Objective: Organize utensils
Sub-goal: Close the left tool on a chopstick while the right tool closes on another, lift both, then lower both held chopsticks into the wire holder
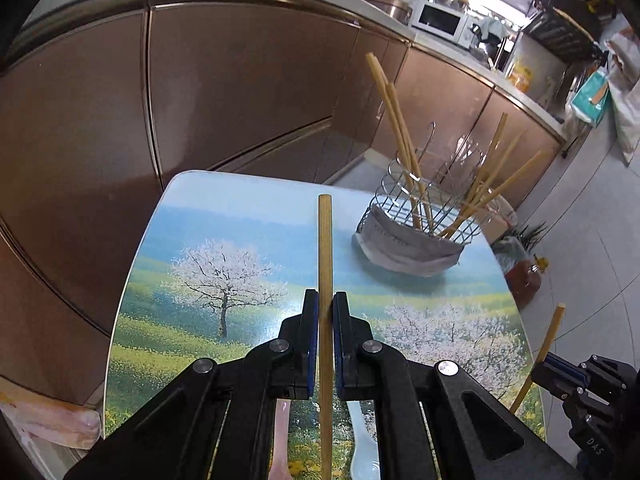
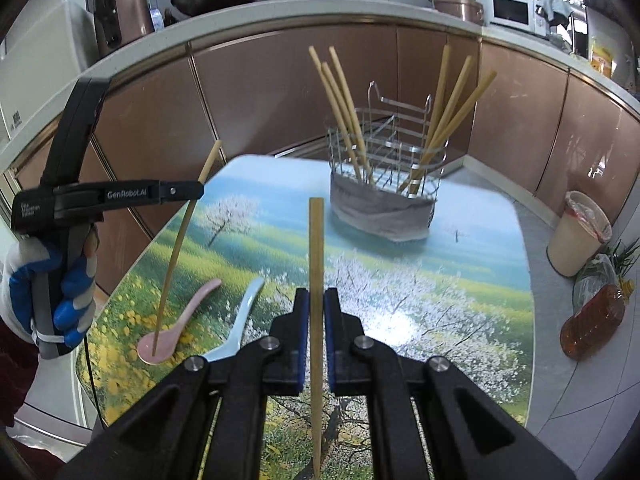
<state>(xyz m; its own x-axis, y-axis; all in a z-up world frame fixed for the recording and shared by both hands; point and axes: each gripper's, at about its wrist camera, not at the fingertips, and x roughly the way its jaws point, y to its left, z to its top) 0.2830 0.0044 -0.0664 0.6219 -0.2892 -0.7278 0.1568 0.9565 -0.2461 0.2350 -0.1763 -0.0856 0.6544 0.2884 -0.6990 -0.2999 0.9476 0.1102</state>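
Bamboo chopsticks [image 1: 325,280] [image 2: 316,280] clamped in both jaws, left gripper [image 1: 325,344] and right gripper [image 2: 316,340] angled down over table [image 2: 460,320]

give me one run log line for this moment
left gripper: shut on chopstick | right gripper: shut on second chopstick | wire holder: holds chopsticks | pink spoon, white spoon: on table

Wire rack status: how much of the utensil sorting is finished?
Done: several chopsticks already stand in the wire rack. In hand: the left tongs and right tongs each grip one chopstick. Left: those two, plus the pink spoon and blue spoon on the table.
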